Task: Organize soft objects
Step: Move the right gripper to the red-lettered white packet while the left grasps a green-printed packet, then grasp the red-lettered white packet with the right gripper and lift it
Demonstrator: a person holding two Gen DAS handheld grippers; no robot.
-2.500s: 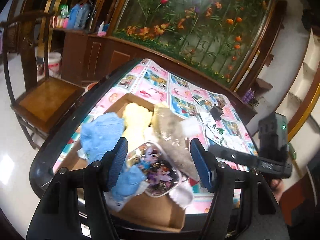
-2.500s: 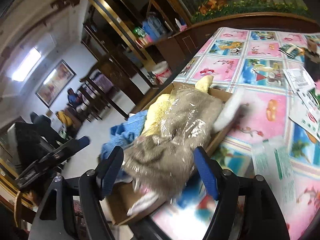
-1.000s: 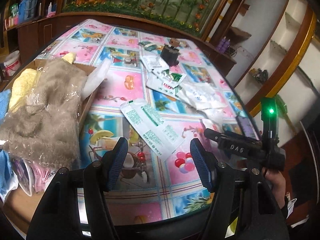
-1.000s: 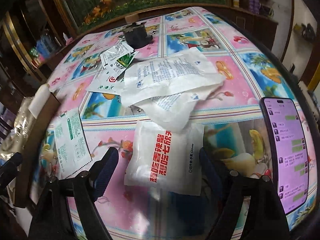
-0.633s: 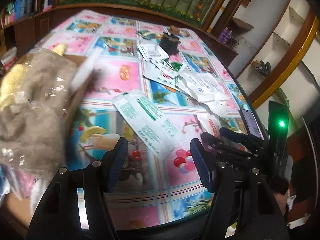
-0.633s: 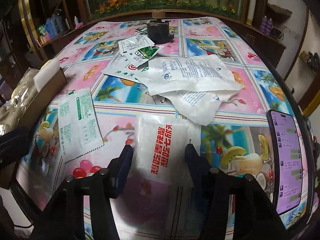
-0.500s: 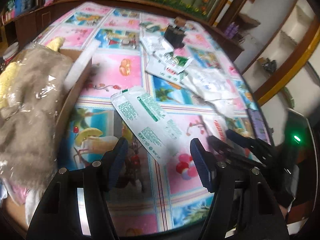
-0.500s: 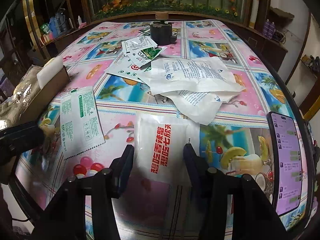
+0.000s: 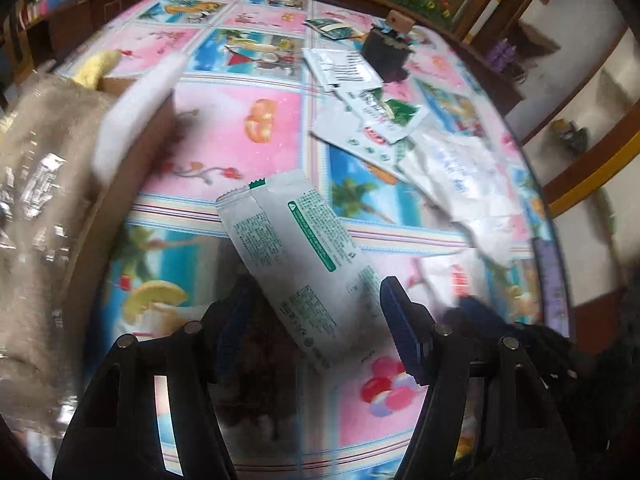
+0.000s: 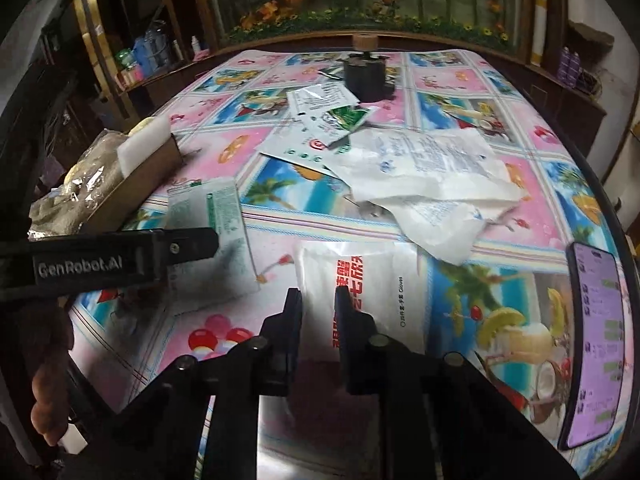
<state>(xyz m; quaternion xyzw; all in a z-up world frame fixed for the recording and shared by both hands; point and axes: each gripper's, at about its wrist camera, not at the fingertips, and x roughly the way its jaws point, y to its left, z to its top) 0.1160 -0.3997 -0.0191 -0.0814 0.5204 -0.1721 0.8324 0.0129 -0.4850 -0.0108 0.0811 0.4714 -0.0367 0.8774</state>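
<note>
Since a second ago the right gripper (image 10: 318, 300) has gone from wide jaws to a narrow gap, and they are closing now on the near edge of the white packet with red print (image 10: 360, 292), whose plastic stands bunched between the pads. That packet lies flat on the patterned tablecloth (image 10: 500, 80), directly ahead of this gripper, its long axis running away from the camera along the fingers, so the pinch takes it by its short near end.

Over the same second the left gripper (image 9: 314, 312) has swung from the cardboard box (image 9: 136, 152) toward the middle of the table and sunk lower. Its jaws stand wide and hold nothing. Between and just beyond its fingers lies the green-printed sachet (image 9: 296, 256), flat, its long axis slanting from the near right up to the far left, across the line between the two pads. My reading is that the left hand is the nearer one for this sachet and that a roll of the wrist would square the pads to its narrow sides.

Farther off, crumpled white wrappers (image 10: 432, 168) overlap one another, then small sachets (image 10: 320, 120), then a dark holder (image 10: 366, 76). A phone (image 10: 596, 344) rests at the right edge.
</note>
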